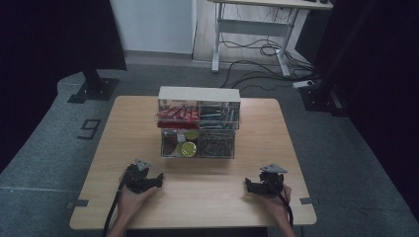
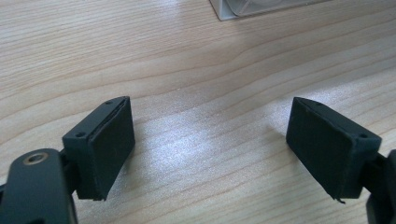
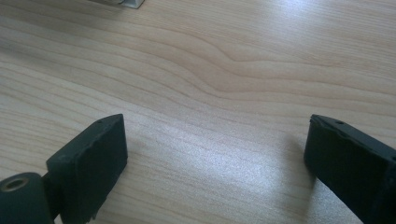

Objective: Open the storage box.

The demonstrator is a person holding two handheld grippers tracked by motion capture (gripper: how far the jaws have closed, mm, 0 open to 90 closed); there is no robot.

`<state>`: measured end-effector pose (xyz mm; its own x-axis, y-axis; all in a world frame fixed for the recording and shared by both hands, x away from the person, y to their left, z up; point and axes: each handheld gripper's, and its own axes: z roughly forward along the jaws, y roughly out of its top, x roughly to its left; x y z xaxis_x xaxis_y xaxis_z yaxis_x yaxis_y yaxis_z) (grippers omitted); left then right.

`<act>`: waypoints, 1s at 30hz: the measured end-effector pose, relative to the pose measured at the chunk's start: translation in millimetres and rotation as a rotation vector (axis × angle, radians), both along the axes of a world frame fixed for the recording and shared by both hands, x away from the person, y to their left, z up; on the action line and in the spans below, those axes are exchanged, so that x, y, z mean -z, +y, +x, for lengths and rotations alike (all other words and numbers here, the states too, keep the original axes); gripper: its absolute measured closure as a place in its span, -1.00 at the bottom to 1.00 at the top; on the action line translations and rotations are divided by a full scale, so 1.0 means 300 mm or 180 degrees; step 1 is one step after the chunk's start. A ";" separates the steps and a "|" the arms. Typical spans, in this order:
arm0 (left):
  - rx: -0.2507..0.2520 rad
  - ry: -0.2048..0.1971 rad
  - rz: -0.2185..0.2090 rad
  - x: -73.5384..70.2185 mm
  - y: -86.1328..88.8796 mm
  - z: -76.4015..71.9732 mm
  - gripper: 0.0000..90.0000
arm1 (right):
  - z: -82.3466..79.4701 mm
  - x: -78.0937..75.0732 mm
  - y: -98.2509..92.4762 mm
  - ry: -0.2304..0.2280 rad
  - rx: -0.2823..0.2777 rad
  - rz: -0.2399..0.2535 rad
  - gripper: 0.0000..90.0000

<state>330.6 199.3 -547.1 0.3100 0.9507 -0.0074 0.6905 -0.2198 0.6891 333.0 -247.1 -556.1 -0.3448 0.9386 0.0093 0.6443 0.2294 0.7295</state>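
A clear two-tier organiser (image 1: pixel 199 123) with a white top stands in the middle of the wooden table (image 1: pixel 123 163). Its upper tier holds red packets (image 1: pixel 177 114) and dark items; the lower tier holds a yellow-green lidded cup (image 1: pixel 188 148) and more dark items. My left gripper (image 1: pixel 159 178) rests on the table near the front left, open, with bare wood between its pads (image 2: pixel 109 149). My right gripper (image 1: pixel 247 184) rests at the front right, also open and empty, pads (image 3: pixel 93 158) wide apart. A corner of the organiser (image 2: pixel 224 11) shows at the top of the left gripper view.
A black stand base (image 1: pixel 93 89) sits on the floor beyond the table's left corner. A white desk frame (image 1: pixel 257 29) with loose cables (image 1: pixel 267 59) and a power strip stands behind. The table's front edge lies just below both hands.
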 end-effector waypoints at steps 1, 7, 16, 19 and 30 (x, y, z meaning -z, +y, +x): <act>-0.0014 -0.0008 -0.0007 0.000 0.001 -0.002 -0.65 | 0.000 0.000 0.000 -0.0003 0.0000 0.0001 -0.86; -0.0026 -0.0018 -0.0010 -0.004 0.002 -0.013 -0.52 | 0.000 -0.001 -0.001 -0.0010 0.0011 0.0005 -0.83; -0.0112 -0.0065 -0.0122 -0.010 0.021 -0.031 -0.23 | -0.001 -0.001 -0.002 -0.0022 0.0023 0.0013 -0.79; -0.0153 -0.0119 -0.0151 -0.018 0.027 -0.036 -0.03 | -0.001 -0.002 -0.002 -0.0022 0.0022 0.0013 -0.78; -0.0196 -0.0294 -0.0264 -0.054 0.062 -0.064 0.50 | -0.001 -0.002 -0.005 -0.0044 0.0041 0.0018 -0.72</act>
<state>311.3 218.0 -530.8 0.2542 0.9652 -0.0610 0.6336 -0.1185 0.7645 332.7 -248.8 -555.4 -0.3327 0.9430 0.0099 0.6370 0.2170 0.7396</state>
